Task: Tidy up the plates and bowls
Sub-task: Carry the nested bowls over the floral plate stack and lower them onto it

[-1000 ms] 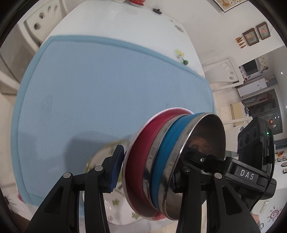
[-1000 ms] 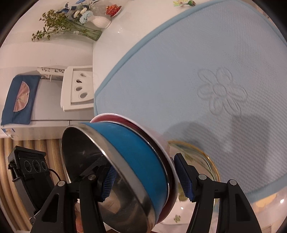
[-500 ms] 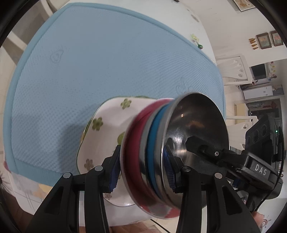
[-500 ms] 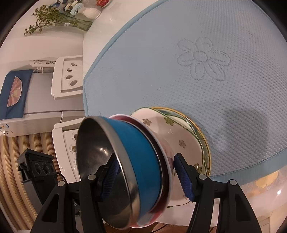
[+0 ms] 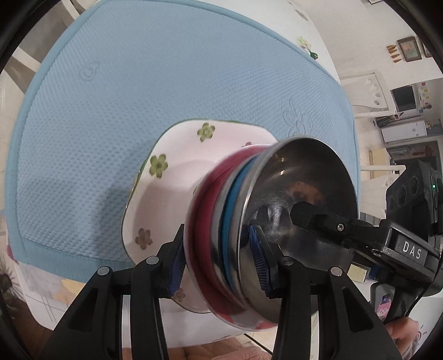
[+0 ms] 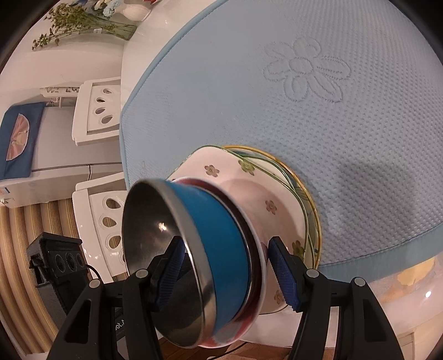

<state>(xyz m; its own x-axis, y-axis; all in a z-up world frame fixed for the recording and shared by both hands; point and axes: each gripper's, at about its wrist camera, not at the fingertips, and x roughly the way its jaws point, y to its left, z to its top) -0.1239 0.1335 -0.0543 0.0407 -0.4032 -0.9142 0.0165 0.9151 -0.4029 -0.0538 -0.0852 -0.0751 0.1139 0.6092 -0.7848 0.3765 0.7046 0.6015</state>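
2 nested steel bowls, blue bowl (image 5: pixel 231 218) inside red bowl (image 5: pixel 205 221), held tilted on edge above the near end of a blue mat (image 5: pixel 138 91) on the table (image 6: pixel 144 41). Left gripper (image 5: pixel 218 263) clenched on the stack's rim: one pad on the red outside, the other inside the blue bowl's steel hollow. Right gripper (image 6: pixel 224 274) also grasping the stack from the opposite side: one pad inside the hollow, the other at the red bowl's white outer rim; contact at that outer pad looks close but is slightly blurred. In the left view the right gripper's body, marked DAS, reaches into the bowl from the right. Behind the stack, a white plate (image 5: pixel 171 177) with small flower prints lies at the mat's near edge; in the right view it sits on top of another plate (image 6: pixel 310 199) with a gold-green rim. Whether the red bowl's base touches the flowered plate cannot be told. A flower is embossed in the mat. White chairs (image 6: pixel 97 108) stand beside the table; a vase of flowers (image 6: pixel 91 19) at its far end.
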